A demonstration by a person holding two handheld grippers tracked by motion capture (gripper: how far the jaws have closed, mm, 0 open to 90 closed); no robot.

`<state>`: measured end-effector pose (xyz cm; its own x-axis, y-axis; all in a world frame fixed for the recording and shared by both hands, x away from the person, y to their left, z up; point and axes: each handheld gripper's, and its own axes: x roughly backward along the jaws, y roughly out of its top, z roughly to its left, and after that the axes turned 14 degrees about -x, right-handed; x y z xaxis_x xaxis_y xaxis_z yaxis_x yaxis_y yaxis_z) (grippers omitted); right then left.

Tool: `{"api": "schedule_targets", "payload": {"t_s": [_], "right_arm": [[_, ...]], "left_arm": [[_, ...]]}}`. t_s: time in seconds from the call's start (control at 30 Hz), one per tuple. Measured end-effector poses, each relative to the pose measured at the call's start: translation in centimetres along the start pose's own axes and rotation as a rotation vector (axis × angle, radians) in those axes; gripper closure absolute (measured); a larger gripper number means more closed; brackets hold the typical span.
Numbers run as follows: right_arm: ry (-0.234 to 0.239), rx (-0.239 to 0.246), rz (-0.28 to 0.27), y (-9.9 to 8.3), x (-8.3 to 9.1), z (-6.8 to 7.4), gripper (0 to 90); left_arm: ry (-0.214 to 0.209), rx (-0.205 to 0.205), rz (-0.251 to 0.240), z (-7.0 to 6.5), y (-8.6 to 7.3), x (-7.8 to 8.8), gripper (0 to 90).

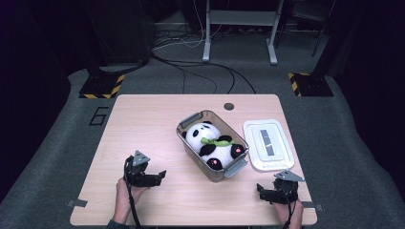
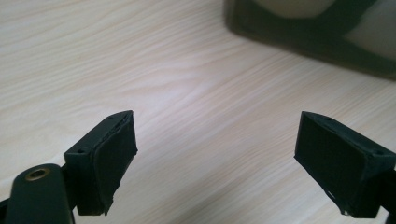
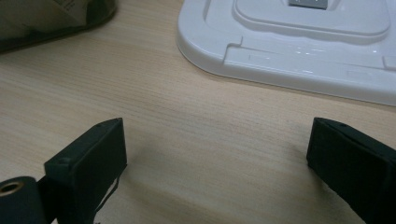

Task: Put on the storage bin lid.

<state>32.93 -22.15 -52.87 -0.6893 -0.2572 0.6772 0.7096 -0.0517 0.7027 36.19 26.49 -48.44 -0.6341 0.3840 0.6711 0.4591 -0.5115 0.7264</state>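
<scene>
A toy panda (image 1: 212, 143) lies in the clear box (image 1: 191, 119). Left gripper (image 1: 154, 178) and right gripper (image 1: 265, 192) sit near the box, both wide open and empty.

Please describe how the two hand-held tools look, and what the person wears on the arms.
Both tools are black. The left tool and the right tool each carry a grey three-cornered plate on top and trail a dark cable along the forearm. In the gripper views the jaws are blocky with flat pads. A dark sleeve edge shows at the left forearm.
</scene>
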Motion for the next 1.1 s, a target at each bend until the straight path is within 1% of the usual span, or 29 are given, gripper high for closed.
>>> {"api": "schedule_targets", "payload": {"t_s": [0.03,0.1,0.13,0.2,0.23,0.3,0.37,0.4,0.43,0.47,0.53,0.57,0.6,0.63,0.7,0.83,0.9,1.1], "right_arm": [[-0.002,0.002,0.0,0.0,0.0,0.0,3.9],[-0.004,0.003,0.0,0.0,0.0,0.0,3.8],[-0.004,0.004,0.0,0.0,0.0,0.0,3.6],[-0.005,0.005,0.002,0.0,0.0,0.1,3.1],[-0.007,0.006,0.004,0.0,0.0,0.1,2.4],[-0.012,0.006,0.006,0.0,-0.1,0.1,1.3],[-0.025,0.011,0.011,0.0,-0.2,0.2,0.0],[-0.033,0.012,0.015,0.1,-0.2,0.3,0.0],[-0.04,0.019,0.017,0.1,-0.3,0.3,0.0],[-0.042,0.015,0.016,0.0,-0.3,0.4,0.0],[-0.043,0.015,0.015,0.0,-0.3,0.4,0.0],[-0.044,0.014,0.015,0.0,-0.3,0.4,0.0],[-0.044,0.014,0.015,0.0,-0.3,0.4,0.0],[-0.045,0.013,0.014,0.0,-0.3,0.4,0.0],[-0.048,0.014,0.015,0.0,-0.3,0.4,0.0],[-0.05,0.015,0.017,0.1,-0.4,0.5,0.0],[-0.046,0.024,0.025,0.2,-0.4,0.4,0.0],[-0.049,0.03,0.023,1.0,-0.3,-0.6,0.0]], "left_arm": [[0.012,0.005,0.007,0.2,-0.4,-0.1,11.1],[0.029,0.028,0.017,0.4,-1.2,-0.1,8.8],[0.036,0.029,0.025,0.5,-1.6,-0.2,8.3],[0.065,0.036,0.036,0.7,-2.3,-0.3,6.5],[0.071,0.045,0.044,0.7,-2.6,-0.4,5.6],[0.07,0.057,0.047,1.0,-3.2,-0.6,3.8],[0.088,0.065,0.05,1.1,-3.7,-0.8,1.9],[0.091,0.07,0.056,1.2,-3.9,-1.0,0.3],[0.086,0.079,0.059,1.3,-4.2,-1.1,0.0],[0.079,0.082,0.065,1.4,-4.4,-1.2,0.0],[0.087,0.097,0.062,1.5,-4.9,-1.5,0.0],[0.105,0.097,0.048,1.3,-5.2,-1.6,0.0],[0.125,0.089,0.058,1.1,-5.1,-1.7,0.0],[0.128,0.086,0.064,1.1,-5.1,-1.6,0.0],[0.135,0.096,0.062,1.0,-5.1,-1.7,0.0],[0.132,0.098,0.066,1.0,-5.0,-1.7,0.0],[0.131,0.096,0.061,0.9,-4.9,-1.9,0.0],[0.134,0.093,0.063,0.9,-4.8,-2.0,0.0]]}}
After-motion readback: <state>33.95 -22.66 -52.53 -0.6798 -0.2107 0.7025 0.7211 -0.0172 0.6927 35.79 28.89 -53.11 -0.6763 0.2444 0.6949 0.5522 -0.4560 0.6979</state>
